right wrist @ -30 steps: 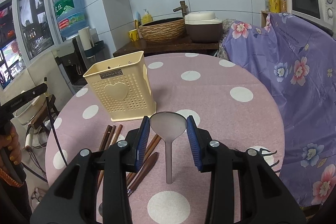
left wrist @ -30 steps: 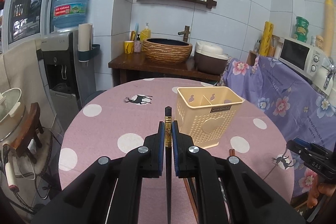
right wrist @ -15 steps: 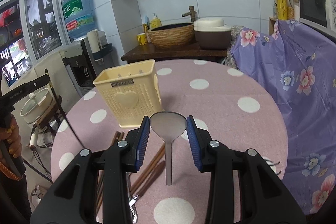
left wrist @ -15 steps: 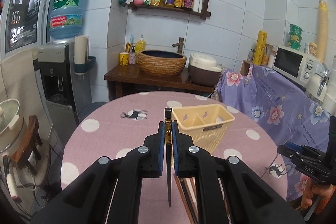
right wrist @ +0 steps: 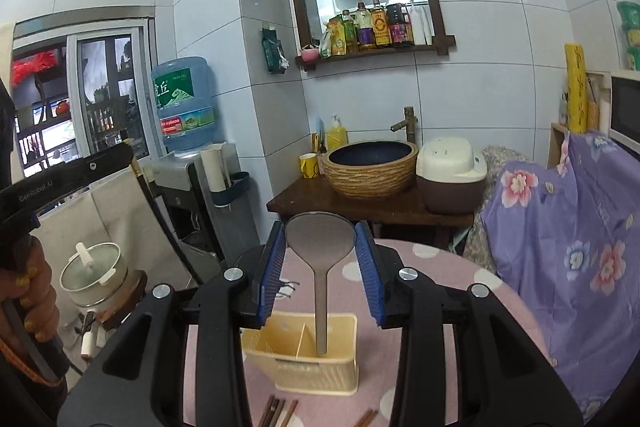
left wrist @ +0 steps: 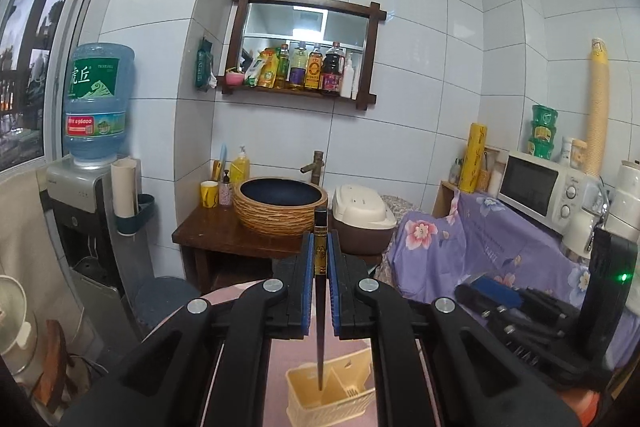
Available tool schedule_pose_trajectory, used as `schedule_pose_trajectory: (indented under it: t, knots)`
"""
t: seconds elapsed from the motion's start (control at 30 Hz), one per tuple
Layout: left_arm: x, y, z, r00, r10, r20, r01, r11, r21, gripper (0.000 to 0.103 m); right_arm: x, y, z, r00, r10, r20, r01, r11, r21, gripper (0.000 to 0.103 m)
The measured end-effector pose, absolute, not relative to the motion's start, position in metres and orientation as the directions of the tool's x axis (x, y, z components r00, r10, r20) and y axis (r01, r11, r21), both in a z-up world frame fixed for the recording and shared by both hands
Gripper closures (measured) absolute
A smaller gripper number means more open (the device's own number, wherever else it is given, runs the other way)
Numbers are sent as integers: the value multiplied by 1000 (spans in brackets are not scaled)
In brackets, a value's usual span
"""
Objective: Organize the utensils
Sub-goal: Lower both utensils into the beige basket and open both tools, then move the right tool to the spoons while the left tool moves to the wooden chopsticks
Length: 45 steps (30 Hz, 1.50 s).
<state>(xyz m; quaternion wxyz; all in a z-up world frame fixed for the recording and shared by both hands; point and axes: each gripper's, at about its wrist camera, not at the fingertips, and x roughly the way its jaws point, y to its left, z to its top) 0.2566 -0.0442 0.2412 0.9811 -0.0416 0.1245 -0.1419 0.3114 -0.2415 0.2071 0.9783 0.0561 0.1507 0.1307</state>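
Both grippers point(left wrist: 320, 259) point(right wrist: 320, 251) aloft, clamped.

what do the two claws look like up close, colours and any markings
Both claws are matte black plastic with blue ribbed pads and round silver screws on the linkages: left claw, right claw. The left one's side, seen from the right wrist, carries white "GenRobot.AI" lettering. The hand on it has yellow-painted nails.

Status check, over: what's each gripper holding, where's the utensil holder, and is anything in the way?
Left gripper shut on a dark chopstick. Right gripper clamps a grey spoon by its bowl. Cream holder below both, two compartments open. Nothing blocking; loose chopsticks on table.
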Motion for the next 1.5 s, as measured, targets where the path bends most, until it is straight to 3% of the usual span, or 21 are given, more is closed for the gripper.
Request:
schedule_pose_trajectory:
  t: [0.17,0.37,0.53,0.9,1.0,1.1,1.13,1.17,1.23,1.37,1.5]
  knots:
    - [280,-59,197,929,-259,-265,239,965,-105,95,335,-225,157,912,239,-333,-209,970,124,66]
    - [299,-59,130,895,-251,-369,218,967,-131,95,352,-218,94,886,211,-413,-182,977,109,66]
    - [309,-57,98,870,-244,-429,201,969,-145,95,356,-217,69,876,190,-442,-163,982,99,66]
    - [308,-52,95,879,-223,-422,183,974,-135,95,357,-217,56,885,180,-430,-153,983,97,66]
    - [309,-52,95,878,-224,-423,183,974,-136,94,356,-219,56,883,183,-431,-153,983,105,58]
    - [305,-49,93,872,-229,-432,187,972,-139,74,350,-222,57,891,182,-417,-150,983,109,49]
    - [301,-48,92,873,-233,-429,189,971,-144,58,345,-223,58,894,182,-410,-150,983,110,47]
    - [295,-46,91,875,-237,-422,194,970,-144,50,341,-224,59,895,184,-407,-152,982,110,46]
    - [281,-44,89,880,-239,-410,203,971,-129,44,330,-228,59,896,181,-405,-147,982,115,41]
    - [249,-36,74,872,-247,-422,216,969,-121,22,302,-234,48,874,206,-441,-165,978,129,40]
    - [225,-23,40,840,-231,-491,193,973,-127,19,271,-237,21,828,247,-503,-211,969,128,39]
